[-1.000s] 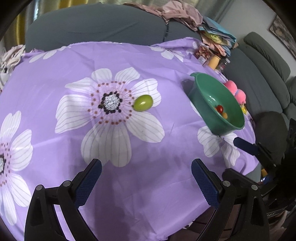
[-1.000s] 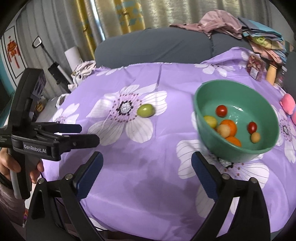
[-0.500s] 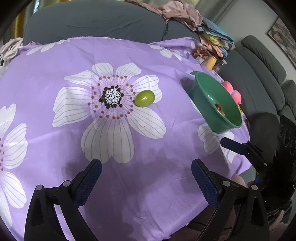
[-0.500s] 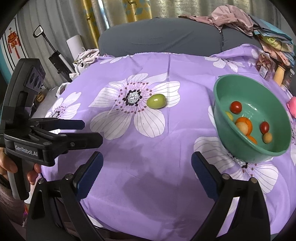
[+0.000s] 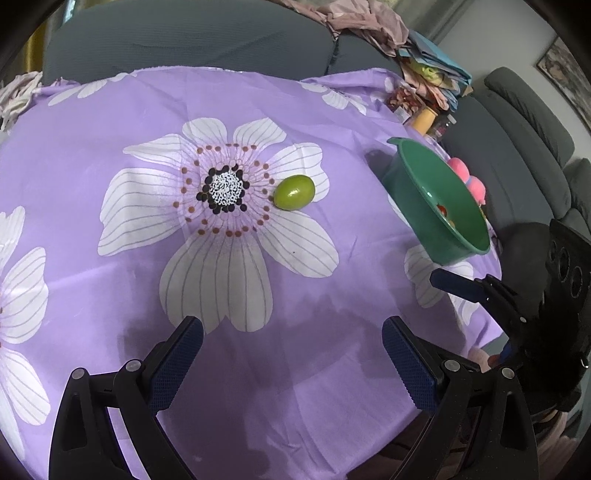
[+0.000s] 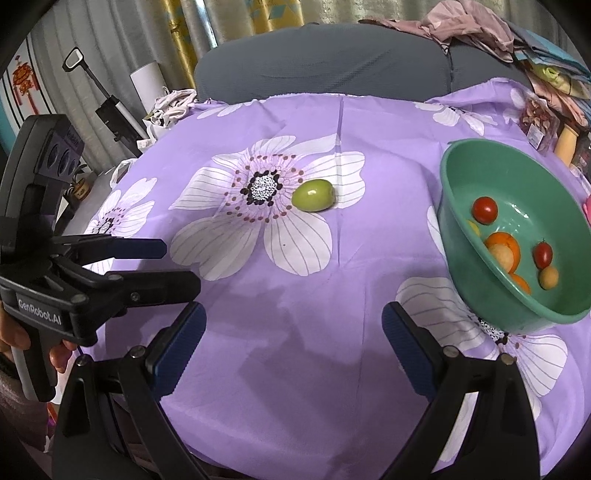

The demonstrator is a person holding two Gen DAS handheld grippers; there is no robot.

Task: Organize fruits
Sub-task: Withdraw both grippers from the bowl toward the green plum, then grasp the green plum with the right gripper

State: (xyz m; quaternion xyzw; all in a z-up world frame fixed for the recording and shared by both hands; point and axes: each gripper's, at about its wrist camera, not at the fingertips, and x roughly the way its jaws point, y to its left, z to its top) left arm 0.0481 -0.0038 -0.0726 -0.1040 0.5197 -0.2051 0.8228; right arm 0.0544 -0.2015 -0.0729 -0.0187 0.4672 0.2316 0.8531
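A green oval fruit (image 5: 294, 192) lies on the purple flowered tablecloth (image 5: 147, 110), beside a printed flower's dark centre; it also shows in the right wrist view (image 6: 313, 195). A green bowl (image 6: 458, 236) at the right holds several small red, orange and yellow fruits; in the left wrist view the bowl (image 5: 417, 192) stands right of the fruit. My left gripper (image 5: 291, 363) is open and empty above the near cloth. My right gripper (image 6: 293, 345) is open and empty, near the front edge.
A grey sofa (image 6: 332, 66) runs behind the table, with piled clothes (image 6: 480, 29) at its right end. Pink round things (image 5: 469, 177) and a yellow bottle (image 5: 424, 120) stand past the bowl. A vacuum (image 6: 110, 107) leans at the far left.
Both grippers have moved forward over the table towards the green fruit, which looks larger and nearer. The bowl has slid toward the right edge in both views. Both stay open.
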